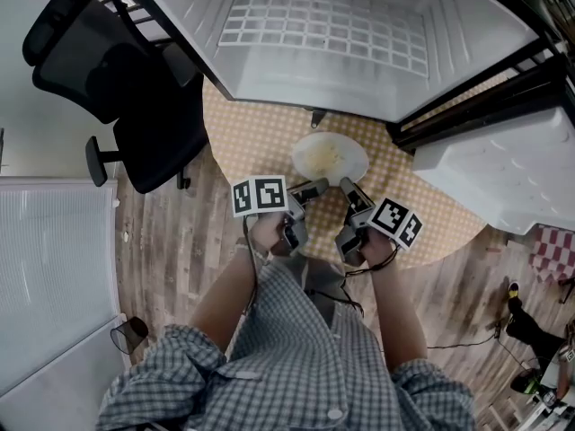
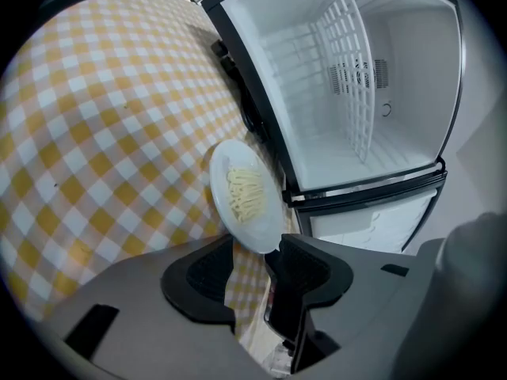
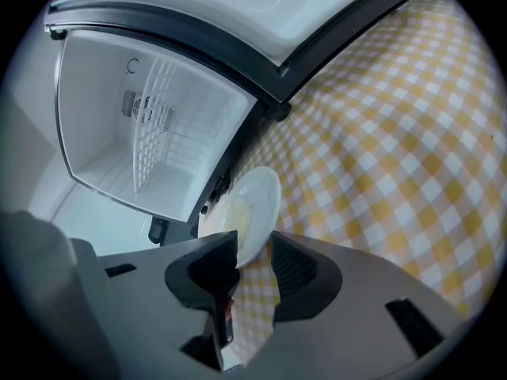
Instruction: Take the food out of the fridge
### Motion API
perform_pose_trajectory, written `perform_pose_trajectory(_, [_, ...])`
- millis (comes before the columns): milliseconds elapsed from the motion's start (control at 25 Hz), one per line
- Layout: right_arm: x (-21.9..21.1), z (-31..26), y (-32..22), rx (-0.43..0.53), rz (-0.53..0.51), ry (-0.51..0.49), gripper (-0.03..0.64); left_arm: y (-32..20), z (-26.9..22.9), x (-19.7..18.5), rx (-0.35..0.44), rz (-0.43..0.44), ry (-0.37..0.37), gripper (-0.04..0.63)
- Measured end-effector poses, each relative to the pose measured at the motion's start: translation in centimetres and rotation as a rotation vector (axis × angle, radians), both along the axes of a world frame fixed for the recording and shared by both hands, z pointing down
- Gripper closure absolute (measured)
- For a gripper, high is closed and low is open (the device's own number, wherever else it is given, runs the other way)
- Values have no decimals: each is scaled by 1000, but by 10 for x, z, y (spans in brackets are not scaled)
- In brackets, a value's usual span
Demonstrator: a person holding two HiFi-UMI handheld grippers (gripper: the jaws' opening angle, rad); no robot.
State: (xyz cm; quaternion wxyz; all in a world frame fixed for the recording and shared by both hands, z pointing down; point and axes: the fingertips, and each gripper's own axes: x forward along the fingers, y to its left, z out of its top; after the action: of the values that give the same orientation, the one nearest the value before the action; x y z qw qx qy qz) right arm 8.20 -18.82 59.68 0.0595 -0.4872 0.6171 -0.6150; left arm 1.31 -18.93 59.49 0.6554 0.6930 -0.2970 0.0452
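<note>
A white plate (image 1: 330, 158) with pale noodles lies on the round table (image 1: 241, 133) under a yellow checked cloth, just in front of the open fridge (image 1: 323, 34). My left gripper (image 1: 314, 189) is at the plate's near rim. In the left gripper view the left gripper (image 2: 257, 264) is open, and the plate (image 2: 245, 196) has its rim at the mouth of the jaws with neither pad pressing on it. My right gripper (image 1: 350, 189) is at the same rim. In the right gripper view the right gripper (image 3: 255, 264) stands open around the plate (image 3: 255, 212), with cloth showing beside the rim.
The fridge's inside shows only a white wire shelf (image 1: 323, 25). Its open door (image 1: 503, 169) juts out at the right. A black office chair (image 1: 126, 88) stands left of the table, and a white panel (image 1: 54, 268) leans at the far left on the wooden floor.
</note>
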Motion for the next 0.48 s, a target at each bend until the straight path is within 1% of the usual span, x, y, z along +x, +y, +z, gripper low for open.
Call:
perform_pose_trajectory(160, [1, -4, 10, 2, -20, 14, 514, 6, -3, -3, 12, 16, -41, 413])
perform_pose_trajectory(320, [4, -11, 14, 19, -37, 50, 515, 8, -5, -6, 9, 7, -54, 413])
perform_pose_trajectory(360, [6, -14, 14, 32, -44, 67, 515, 9, -7, -7, 16, 12, -60, 415])
perform_pose_trajectory(400, [7, -18, 14, 51, -53, 88, 515, 10, -10, -7, 29, 22, -64, 433])
perform_pose_trajectory(440, [8, -23, 13, 74, -64, 109, 515, 10, -15, -7, 48, 35, -67, 455])
perform_pose_trajectory(480, [9, -29, 13, 98, -76, 132, 515, 11, -21, -7, 72, 47, -69, 458])
